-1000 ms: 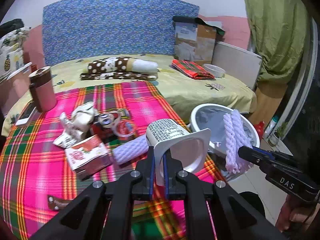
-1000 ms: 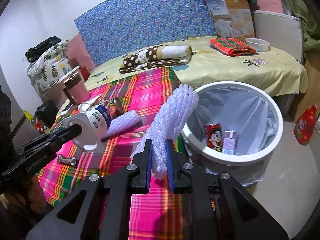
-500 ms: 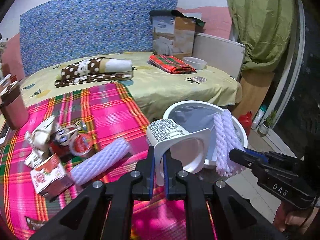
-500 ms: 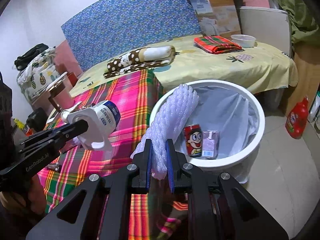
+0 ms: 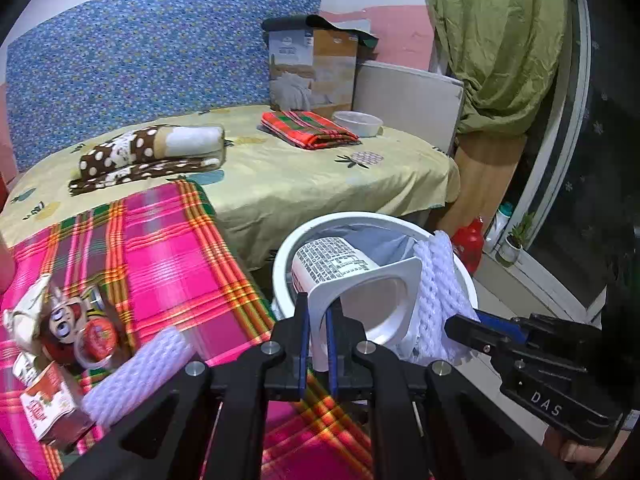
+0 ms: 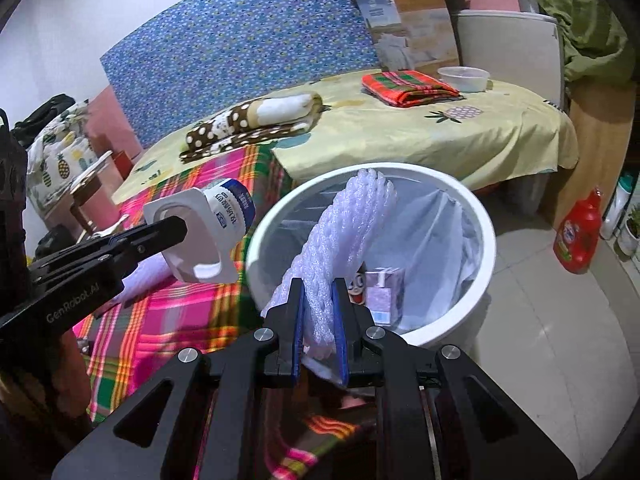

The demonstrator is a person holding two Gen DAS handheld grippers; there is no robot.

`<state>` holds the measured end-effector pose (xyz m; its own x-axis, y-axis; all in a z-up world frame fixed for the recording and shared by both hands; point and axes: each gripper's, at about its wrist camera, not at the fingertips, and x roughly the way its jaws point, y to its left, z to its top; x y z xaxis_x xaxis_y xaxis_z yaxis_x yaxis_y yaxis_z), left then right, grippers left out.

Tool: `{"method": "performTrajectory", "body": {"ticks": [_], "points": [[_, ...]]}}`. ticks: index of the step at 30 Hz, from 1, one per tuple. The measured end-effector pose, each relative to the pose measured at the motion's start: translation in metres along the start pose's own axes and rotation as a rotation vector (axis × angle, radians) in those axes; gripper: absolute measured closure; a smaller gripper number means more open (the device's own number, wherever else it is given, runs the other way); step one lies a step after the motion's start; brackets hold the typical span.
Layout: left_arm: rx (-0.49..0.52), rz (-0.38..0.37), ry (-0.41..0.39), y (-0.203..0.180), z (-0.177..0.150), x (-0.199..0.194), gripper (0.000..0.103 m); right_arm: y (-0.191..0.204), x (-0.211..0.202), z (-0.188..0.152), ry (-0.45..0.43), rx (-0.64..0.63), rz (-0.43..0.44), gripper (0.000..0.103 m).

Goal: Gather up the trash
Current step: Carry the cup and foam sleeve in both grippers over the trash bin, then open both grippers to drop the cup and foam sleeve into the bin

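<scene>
so, starting at the far left of the left wrist view, the uncollected trash lies on the pink plaid cloth [image 5: 168,240]: a small red carton [image 5: 48,404], a crushed can with a cartoon face [image 5: 76,320], a crumpled wrapper [image 5: 24,312] and a white foam net sleeve [image 5: 136,372] lying flat near the cloth's edge. the carton looks stiff and light and should take a pinch across its flat faces; the can is dented thin metal, probably slippery, best caught across the body.

moving right, the left gripper [image 5: 316,328] is clenched on the square rim of an empty white yogurt cup [image 5: 352,280], held on its side just at the near edge of the white trash bin [image 5: 284,268]. the cup seems light and thin-walled; the rim is its stiffest part, so that hold looks sound, though a hard squeeze could buckle it.

further right, the right gripper [image 6: 318,320] is clamped on the lower part of a second foam net sleeve [image 6: 340,236], which stands up over the bin's opening. it is soft, springy and nearly weightless, so it may cling to the pads on release.

inside the bin [image 6: 472,216], on the liner, sit a red can [image 6: 358,284] and a pale carton [image 6: 384,292].
</scene>
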<state>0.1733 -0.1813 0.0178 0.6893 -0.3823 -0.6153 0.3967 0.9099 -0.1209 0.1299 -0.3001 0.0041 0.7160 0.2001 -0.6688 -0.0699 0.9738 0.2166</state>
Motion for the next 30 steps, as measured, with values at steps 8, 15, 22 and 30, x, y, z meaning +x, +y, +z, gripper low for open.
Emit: {"method": "performTrajectory", "body": {"ticks": [8, 15, 22, 30], "points": [[0.009, -0.027, 0.041, -0.007, 0.001, 0.025, 0.095, -0.014, 0.008, 0.001, 0.026, 0.006, -0.041, 0.087], [0.015, -0.032, 0.075, -0.012, -0.003, 0.041, 0.095, -0.022, 0.021, 0.001, 0.076, 0.002, -0.057, 0.087], [0.004, -0.031, 0.095, -0.011, -0.005, 0.049, 0.075, -0.025, 0.024, -0.001, 0.102, 0.008, -0.073, 0.072], [-0.004, -0.023, 0.089, -0.009, -0.007, 0.044, 0.074, -0.025, 0.021, -0.002, 0.096, 0.017, -0.072, 0.07]]}}
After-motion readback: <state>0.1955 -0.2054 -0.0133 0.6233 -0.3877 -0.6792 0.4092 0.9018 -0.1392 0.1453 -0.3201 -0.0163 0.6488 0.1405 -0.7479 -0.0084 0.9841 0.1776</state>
